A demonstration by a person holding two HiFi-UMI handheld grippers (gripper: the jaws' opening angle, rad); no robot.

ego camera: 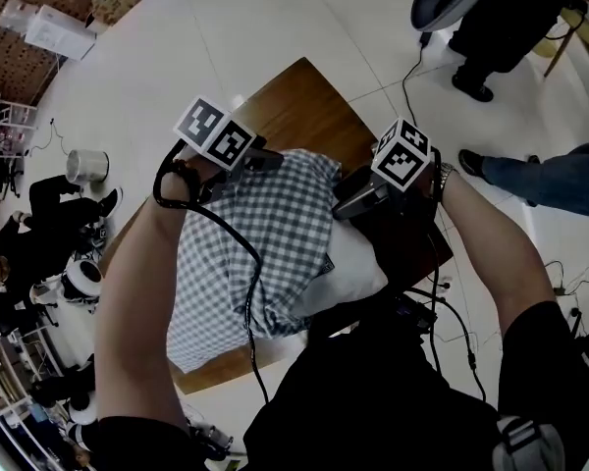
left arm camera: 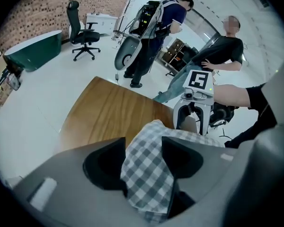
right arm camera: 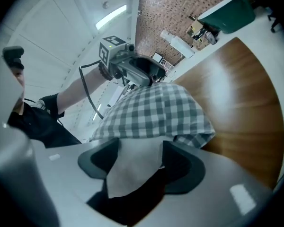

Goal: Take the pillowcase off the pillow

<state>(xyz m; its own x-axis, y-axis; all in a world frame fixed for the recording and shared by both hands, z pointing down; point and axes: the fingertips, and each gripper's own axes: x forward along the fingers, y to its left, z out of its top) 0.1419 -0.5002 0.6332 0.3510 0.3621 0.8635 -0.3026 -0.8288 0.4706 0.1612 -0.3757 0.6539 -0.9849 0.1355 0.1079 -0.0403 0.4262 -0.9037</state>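
A pillow in a blue-and-white checked pillowcase (ego camera: 245, 243) lies on a wooden table (ego camera: 299, 96). Its bare white end (ego camera: 348, 268) sticks out on the right. My left gripper (ego camera: 265, 160) points down at the far left corner of the case. In the left gripper view the checked cloth (left arm camera: 146, 174) lies between the jaws of my left gripper (left arm camera: 144, 160), which stand apart. My right gripper (ego camera: 348, 204) sits at the white end. A corner of the white pillow (right arm camera: 132, 169) lies between the spread jaws of my right gripper (right arm camera: 135, 162).
The table's edge (ego camera: 412, 263) runs just right of the pillow. A black cable (ego camera: 250, 292) hangs across the case. People stand nearby (ego camera: 481, 27), (ego camera: 560, 180). An office chair (left arm camera: 83, 32) and a green tub (left arm camera: 33, 51) stand further off on the white floor.
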